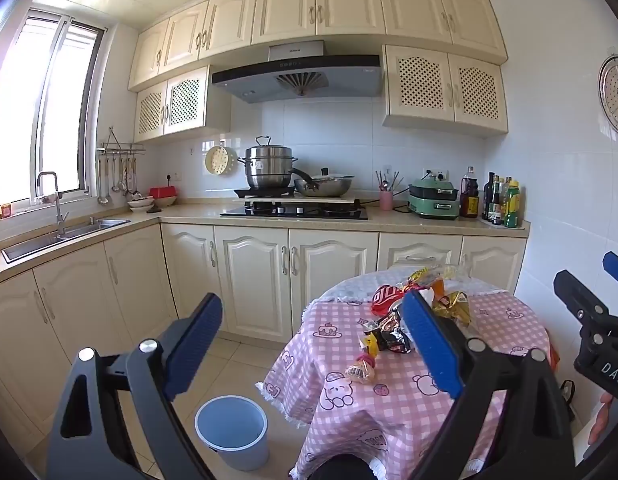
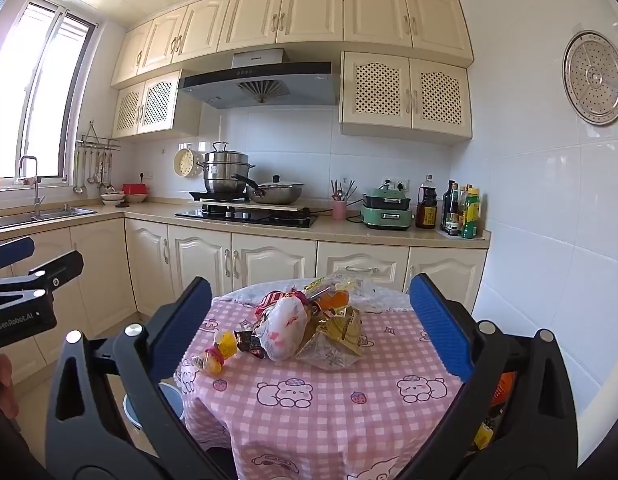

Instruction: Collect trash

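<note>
My left gripper (image 1: 313, 344) has its blue fingers (image 1: 195, 340) wide apart, with nothing between them. My right gripper (image 2: 309, 328) is wide apart too, and holds nothing. Both hang in the air in front of the round tabletop with the pink checked bear cloth (image 2: 329, 392).

The trash is a heap of crinkly snack wrappers (image 2: 305, 320) in the middle of that tabletop. A white plastic bag (image 2: 285, 328) lies in the heap, with a shiny gold wrapper (image 2: 341, 328) just beside it. A small yellow wrapper (image 2: 219, 354) lies near the edge.

A light blue plastic bin (image 1: 233, 432) stands on the floor beside the tabletop, on its left.
</note>
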A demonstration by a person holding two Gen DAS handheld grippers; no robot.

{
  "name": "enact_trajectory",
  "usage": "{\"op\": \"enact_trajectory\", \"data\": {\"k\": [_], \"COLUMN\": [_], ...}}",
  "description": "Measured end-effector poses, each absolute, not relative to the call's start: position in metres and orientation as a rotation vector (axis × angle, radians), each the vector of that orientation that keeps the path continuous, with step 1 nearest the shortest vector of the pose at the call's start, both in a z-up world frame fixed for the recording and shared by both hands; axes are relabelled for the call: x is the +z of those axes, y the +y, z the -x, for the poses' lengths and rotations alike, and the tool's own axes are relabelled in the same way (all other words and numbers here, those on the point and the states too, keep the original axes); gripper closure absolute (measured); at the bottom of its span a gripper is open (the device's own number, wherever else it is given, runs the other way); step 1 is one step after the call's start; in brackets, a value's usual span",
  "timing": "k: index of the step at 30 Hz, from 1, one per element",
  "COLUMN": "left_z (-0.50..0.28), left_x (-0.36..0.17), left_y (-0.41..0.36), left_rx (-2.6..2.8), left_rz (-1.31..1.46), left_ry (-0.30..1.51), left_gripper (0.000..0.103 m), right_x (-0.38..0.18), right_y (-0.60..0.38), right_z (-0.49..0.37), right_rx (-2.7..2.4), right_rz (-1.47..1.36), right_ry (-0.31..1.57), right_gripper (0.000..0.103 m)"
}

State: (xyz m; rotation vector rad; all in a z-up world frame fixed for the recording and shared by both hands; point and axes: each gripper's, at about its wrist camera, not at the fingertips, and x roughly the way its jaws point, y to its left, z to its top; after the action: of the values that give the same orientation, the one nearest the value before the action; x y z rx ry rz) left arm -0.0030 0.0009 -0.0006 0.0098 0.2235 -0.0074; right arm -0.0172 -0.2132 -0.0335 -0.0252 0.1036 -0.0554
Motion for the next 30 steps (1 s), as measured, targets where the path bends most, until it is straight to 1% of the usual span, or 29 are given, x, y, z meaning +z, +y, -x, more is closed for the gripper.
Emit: {"op": "enact_trajectory", "data": {"k": [11, 30], "left_z": [0.0024, 0.0022], "left_x": [-0.0037, -0.0026], "left_y": [-0.002, -0.002], "left_rx": [-0.007, -0.007], "left_rz": [-0.011, -0.011], "left_ry": [0.228, 0.23], "left_gripper": [0.013, 0.013], "right_x": [-0.0413, -0.0377], "right_y": [-0.2183, -0.2135], "right_z": [0.0184, 0.0144], "right_rx": [-0.055, -0.057], "right_rz": [0.025, 0.024], "right_ry": [0.107, 0.108], "right_gripper": [0.006, 0.006]}}
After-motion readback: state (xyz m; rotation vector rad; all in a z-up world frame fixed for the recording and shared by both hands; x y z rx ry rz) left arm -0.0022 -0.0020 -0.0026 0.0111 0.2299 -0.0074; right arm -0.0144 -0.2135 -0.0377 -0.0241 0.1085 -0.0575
